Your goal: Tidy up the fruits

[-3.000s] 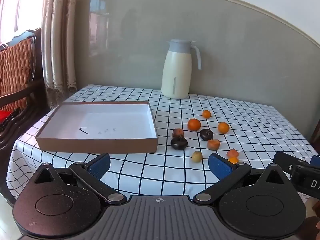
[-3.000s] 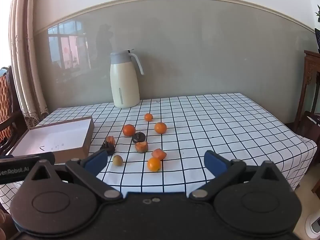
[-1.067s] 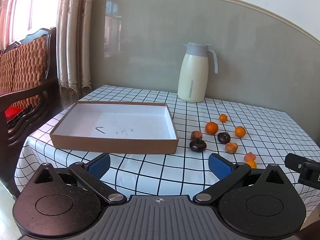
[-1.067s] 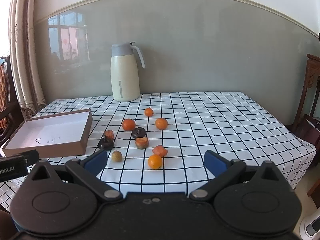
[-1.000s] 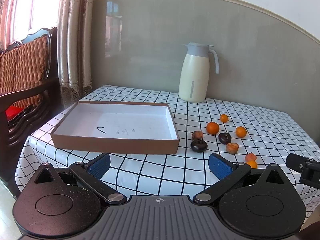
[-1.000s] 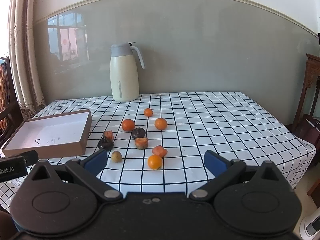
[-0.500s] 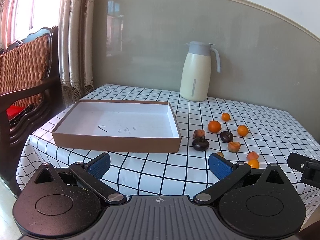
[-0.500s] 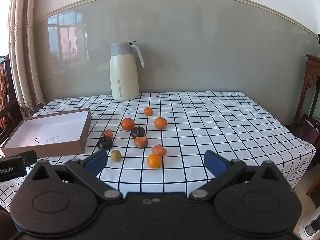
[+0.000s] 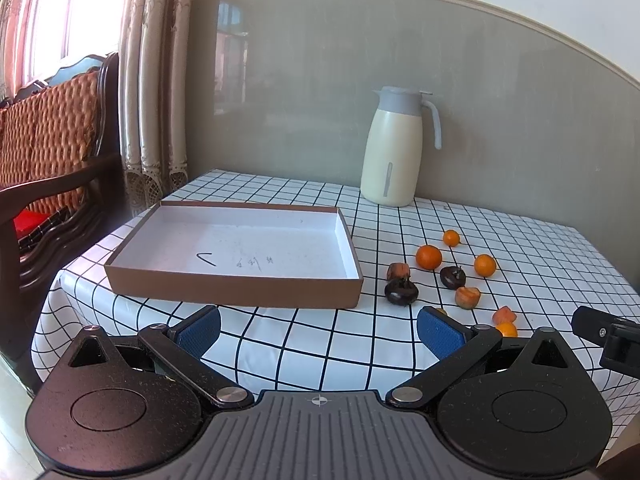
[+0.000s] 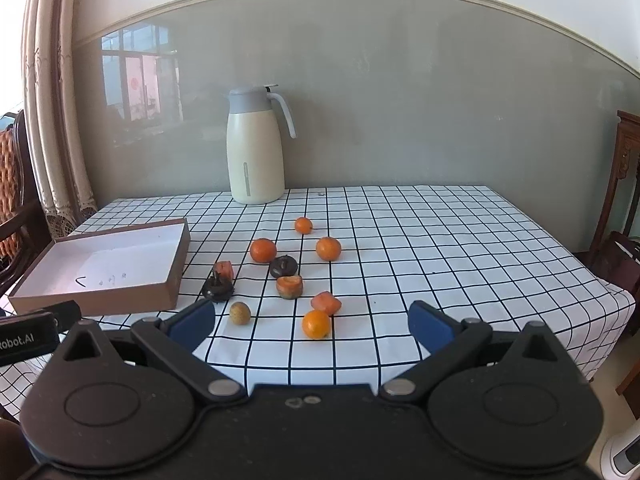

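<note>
Fruits [image 10: 263,250] scattered, longan [image 10: 240,313] clear only in right view

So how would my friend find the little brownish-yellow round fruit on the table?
Start at the brown cardboard box on the checked tablecloth and look toward its near right corner. Just past the dark purple fruit lies the small tan round fruit. It is the only dull yellow-brown one; its neighbours are orange or nearly black.
</note>
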Demonstrator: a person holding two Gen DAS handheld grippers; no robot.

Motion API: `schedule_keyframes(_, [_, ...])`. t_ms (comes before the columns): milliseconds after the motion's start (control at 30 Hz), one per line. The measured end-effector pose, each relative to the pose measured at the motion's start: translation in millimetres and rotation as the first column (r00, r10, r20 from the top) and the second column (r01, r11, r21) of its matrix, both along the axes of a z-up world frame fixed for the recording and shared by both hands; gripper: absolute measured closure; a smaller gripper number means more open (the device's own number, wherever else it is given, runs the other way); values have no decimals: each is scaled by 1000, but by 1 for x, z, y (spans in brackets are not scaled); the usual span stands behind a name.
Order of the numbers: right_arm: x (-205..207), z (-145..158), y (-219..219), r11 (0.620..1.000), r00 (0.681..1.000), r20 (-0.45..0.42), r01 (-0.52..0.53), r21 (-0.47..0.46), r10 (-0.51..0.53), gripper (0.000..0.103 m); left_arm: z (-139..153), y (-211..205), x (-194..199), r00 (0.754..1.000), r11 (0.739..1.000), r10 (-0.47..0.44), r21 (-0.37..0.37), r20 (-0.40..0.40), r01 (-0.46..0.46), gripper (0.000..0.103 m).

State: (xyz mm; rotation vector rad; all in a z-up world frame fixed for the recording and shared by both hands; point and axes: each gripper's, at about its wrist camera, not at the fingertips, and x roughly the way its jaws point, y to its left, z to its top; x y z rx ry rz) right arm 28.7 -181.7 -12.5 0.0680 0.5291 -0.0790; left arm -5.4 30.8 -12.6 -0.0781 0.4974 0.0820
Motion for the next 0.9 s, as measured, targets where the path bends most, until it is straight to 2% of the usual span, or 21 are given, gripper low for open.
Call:
schedule_keyframes(400, [1,-1,1,1000,1000,1,-1,4,1,6,1,0,1,1000,1000,-5,7,6,5,0])
schedule_keyframes(900, [4,-14,-13,1000,1000,-16,15,26,-14,6,-8,-12,11,998,998,-63,25,-10,63,0])
